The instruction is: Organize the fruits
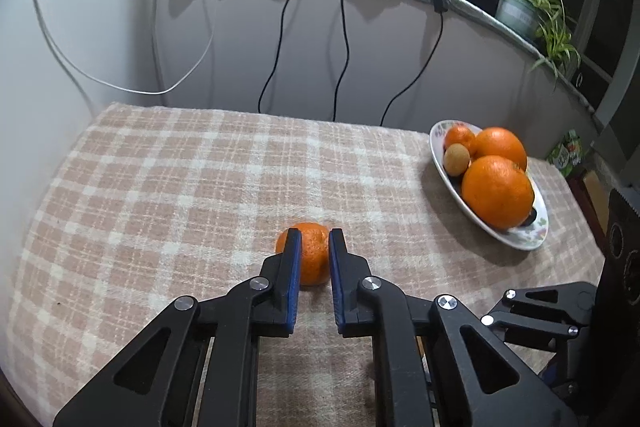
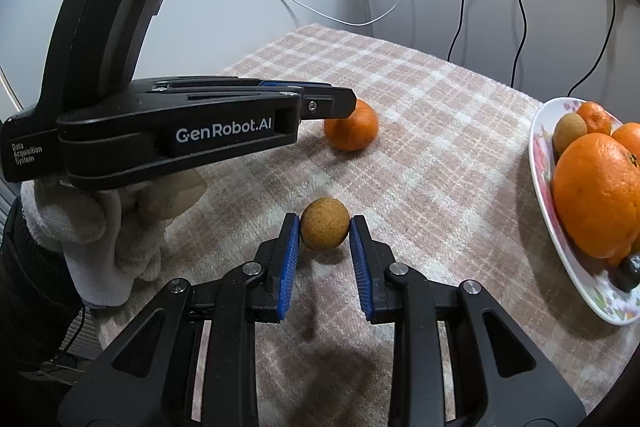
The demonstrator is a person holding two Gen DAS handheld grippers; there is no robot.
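Here the left hand-held gripper (image 1: 313, 241) straddles a mandarin (image 1: 310, 253), the right hand-held gripper (image 2: 325, 227) a brown longan (image 2: 324, 223); both jaws look barely touching, so either fruit may roll off the table (image 1: 160, 187).

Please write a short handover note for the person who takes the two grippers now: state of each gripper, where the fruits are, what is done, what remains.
Left gripper: around the mandarin on the checked cloth; grip cannot be confirmed.
Right gripper: closed on the small brown fruit, above the cloth.
Plate: at the right, holds two big oranges, one mandarin, one brown fruit.
Left to do: bring both fruits to the plate.
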